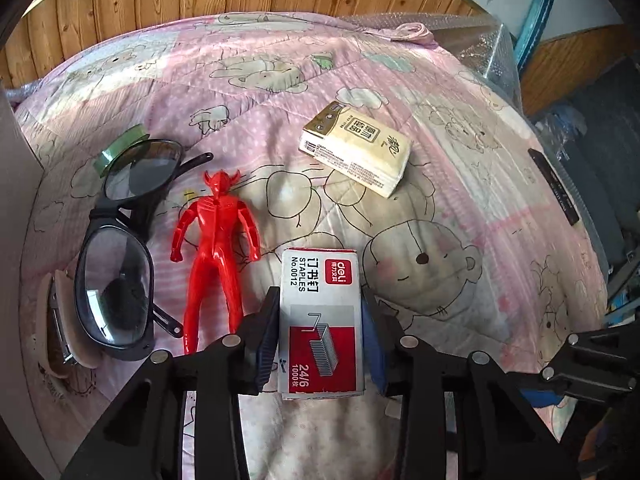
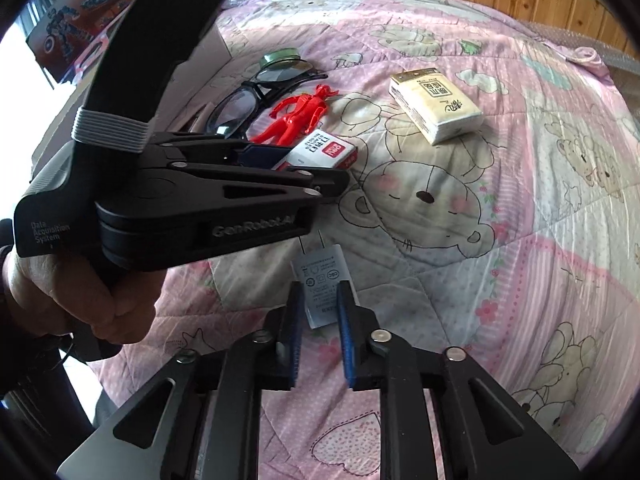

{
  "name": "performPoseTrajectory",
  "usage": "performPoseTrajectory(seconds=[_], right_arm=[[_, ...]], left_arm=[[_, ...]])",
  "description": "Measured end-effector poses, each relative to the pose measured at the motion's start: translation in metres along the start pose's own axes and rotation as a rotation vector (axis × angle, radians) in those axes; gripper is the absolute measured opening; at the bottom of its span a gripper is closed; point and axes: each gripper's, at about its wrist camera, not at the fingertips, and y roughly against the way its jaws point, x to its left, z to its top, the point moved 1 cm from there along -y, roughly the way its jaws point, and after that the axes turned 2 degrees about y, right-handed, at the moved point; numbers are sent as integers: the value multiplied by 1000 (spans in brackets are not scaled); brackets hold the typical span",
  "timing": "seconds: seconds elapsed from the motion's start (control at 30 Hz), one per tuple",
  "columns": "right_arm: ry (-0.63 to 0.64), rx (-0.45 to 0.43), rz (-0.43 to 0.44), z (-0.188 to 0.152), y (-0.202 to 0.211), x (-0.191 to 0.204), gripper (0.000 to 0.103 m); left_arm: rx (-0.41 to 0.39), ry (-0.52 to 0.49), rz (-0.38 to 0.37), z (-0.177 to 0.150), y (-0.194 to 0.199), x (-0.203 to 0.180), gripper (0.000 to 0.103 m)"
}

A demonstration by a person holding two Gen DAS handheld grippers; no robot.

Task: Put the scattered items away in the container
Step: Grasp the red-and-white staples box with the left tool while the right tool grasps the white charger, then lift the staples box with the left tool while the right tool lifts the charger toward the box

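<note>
A: Since the staples box [image 1: 320,322] sits lengthwise btwn the left gripper [image 1: 320,344] jaws, long axis running 6-to-12, are they closed on it?

B: Looks pinched, pads on both long sides, on the bed [image 1: 460,184].

A: Right gripper [image 2: 319,330]?

B: Jaws narrowly apart around a small charger plug [image 2: 320,292], prongs toward 12; contact, can't tell. Container isn't clearly seen, maybe the pale wall [image 1: 16,208] at 9.

Bed [image 1: 280,80]: pink quilted cover, cartoon bear print, fills most of both frames.
Lying on cover: red figure [image 1: 214,248] left of centre; black glasses [image 1: 120,256] just left of it; green tape roll [image 1: 116,148] above glasses, upper left; tissue pack [image 1: 356,154] upper right of centre, apart from rest.
</note>
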Motion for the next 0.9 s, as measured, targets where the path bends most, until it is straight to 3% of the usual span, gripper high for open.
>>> performPoseTrajectory(seconds=[0.07,0.17,0.23,0.37,0.4,0.47,0.5,0.57,0.73,0.83,0.9], right_arm=[[-2,-3,-6,0,0,-1,18],[0,1,-10,-1,-3,-1,50],[7,23,-13,-2,-8,-1,50],[36,34,-41,-3,-15,0,50],[45,29,-63,-2,-17,1,50],[48,30,-75,-2,-20,2,49],[36,30,-62,-2,-20,0,36],[8,27,-46,-2,-17,-5,33],[-68,8,-32,-7,-7,-19,32],[-73,21,-44,-8,-12,-20,33],[-59,14,-63,-3,-18,-19,35]], left_arm=[[4,12,-11,-2,3,5,40],[-8,5,-23,-5,2,4,47],[-21,-41,-10,-9,0,-6,61],[-25,-174,105,-18,-5,-27,62],[-26,-171,108,-18,-4,-26,60],[-29,-119,112,-14,0,-17,44],[-25,-84,95,-12,2,-11,39],[-19,-21,51,-10,6,3,39],[-4,22,14,-15,15,12,39],[-16,-11,57,-20,11,3,40],[-34,-64,95,-23,7,-8,47]])
